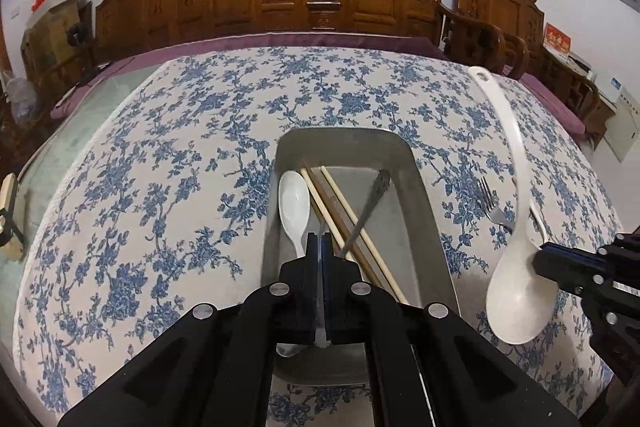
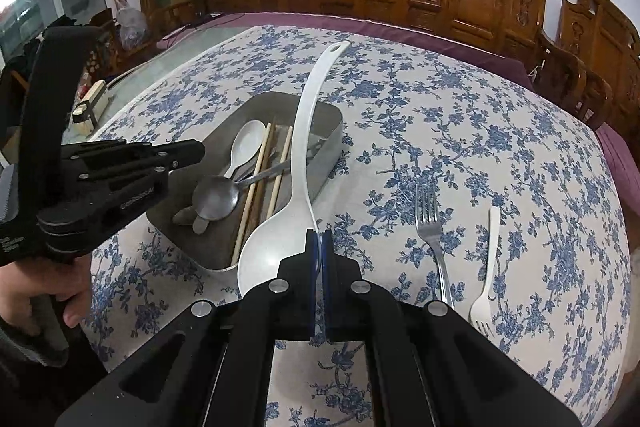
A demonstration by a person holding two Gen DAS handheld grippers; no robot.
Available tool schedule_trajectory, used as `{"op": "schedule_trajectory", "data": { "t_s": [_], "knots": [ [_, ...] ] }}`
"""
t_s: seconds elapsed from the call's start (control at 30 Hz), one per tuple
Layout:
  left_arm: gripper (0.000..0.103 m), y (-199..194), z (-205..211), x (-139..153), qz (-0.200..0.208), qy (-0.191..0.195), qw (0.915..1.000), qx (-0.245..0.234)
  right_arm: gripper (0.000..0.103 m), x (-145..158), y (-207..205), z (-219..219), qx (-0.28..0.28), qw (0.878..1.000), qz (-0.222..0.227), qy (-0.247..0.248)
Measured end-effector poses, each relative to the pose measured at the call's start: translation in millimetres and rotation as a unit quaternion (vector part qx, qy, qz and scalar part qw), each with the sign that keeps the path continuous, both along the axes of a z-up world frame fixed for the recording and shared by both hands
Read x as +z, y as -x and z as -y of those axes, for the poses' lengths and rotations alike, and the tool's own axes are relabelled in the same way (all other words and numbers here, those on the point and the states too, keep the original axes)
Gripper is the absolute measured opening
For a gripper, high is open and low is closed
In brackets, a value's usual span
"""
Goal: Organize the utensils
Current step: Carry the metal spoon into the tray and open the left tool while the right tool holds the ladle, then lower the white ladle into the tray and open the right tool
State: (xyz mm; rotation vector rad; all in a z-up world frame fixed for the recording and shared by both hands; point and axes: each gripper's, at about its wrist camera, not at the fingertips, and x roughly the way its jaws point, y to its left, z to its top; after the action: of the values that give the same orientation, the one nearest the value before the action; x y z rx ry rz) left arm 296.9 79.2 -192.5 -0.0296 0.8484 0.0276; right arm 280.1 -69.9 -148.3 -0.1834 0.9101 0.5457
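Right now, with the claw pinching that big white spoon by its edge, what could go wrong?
1. The right claw grips only the rim of the big white ladle, whose long handle sticks far out; it might twist or slip free.
2. The metal tray already holds chopsticks and spoons, so the ladle may land crooked or overhang.
3. Swinging it could knock the steel fork nearby.

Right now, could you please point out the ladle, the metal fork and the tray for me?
ladle [image 2: 298, 163]: right wrist view, on the middle of its handle.
metal fork [image 2: 430, 227]: right wrist view, on its neck, just below the tines.
tray [image 2: 330, 137]: right wrist view, on its right outer wall.
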Motion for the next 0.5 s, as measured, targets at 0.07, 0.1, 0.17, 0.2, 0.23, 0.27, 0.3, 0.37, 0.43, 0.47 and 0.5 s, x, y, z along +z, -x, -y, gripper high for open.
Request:
{"op": "schedule_trajectory", "data": {
  "t_s": [0.07,0.1,0.17,0.2,0.23,0.27,0.3,0.37,0.43,0.47,0.5],
  "knots": [
    [0.001,1.0,-3.6,4.0,0.004,-0.001,1.0000,-0.003,0.003,0.8,-2.2,-3.6,0.001,1.000,0.000,-0.001],
    [0.001,1.7,-6.0,6.4,0.007,-0.002,1.0000,-0.003,0.003,1.3,-3.6,-5.8,0.002,1.000,0.000,-0.002],
    [0.003,2.7,-11.2,10.5,0.011,-0.001,0.9999,-0.004,0.003,1.9,-6.4,-10.4,0.004,1.000,0.000,-0.004],
    [0.008,3.2,-13.5,11.8,0.012,0.001,0.9999,-0.003,0.003,1.9,-7.5,-12.8,0.005,1.000,-0.001,-0.005],
    [0.017,3.9,-17.8,13.9,0.015,0.004,0.9999,-0.002,0.003,1.6,-8.4,-15.2,0.006,1.000,-0.001,-0.006],
    [0.020,4.0,-21.6,15.2,0.017,0.005,0.9998,0.000,0.003,1.1,-9.9,-19.1,0.008,1.000,-0.002,-0.007],
    [0.021,3.9,-24.7,16.4,0.018,0.007,0.9998,0.001,0.003,0.4,-10.9,-22.5,0.009,1.000,-0.003,-0.007],
    [0.021,4.1,-32.2,18.9,0.021,0.007,0.9997,0.005,0.003,-1.6,-12.4,-29.9,0.013,1.000,-0.005,-0.007],
    [0.026,3.8,-38.5,20.3,0.021,0.008,0.9997,0.009,0.003,-3.7,-13.1,-36.9,0.017,1.000,-0.006,-0.006],
    [0.028,3.4,-43.0,21.1,0.022,0.010,0.9997,0.011,0.003,-5.0,-12.9,-41.8,0.019,1.000,-0.007,-0.005],
    [0.032,3.1,-46.1,21.6,0.022,0.012,0.9996,0.012,0.003,-6.4,-13.5,-45.5,0.021,1.000,-0.008,-0.004]
  ]
}}
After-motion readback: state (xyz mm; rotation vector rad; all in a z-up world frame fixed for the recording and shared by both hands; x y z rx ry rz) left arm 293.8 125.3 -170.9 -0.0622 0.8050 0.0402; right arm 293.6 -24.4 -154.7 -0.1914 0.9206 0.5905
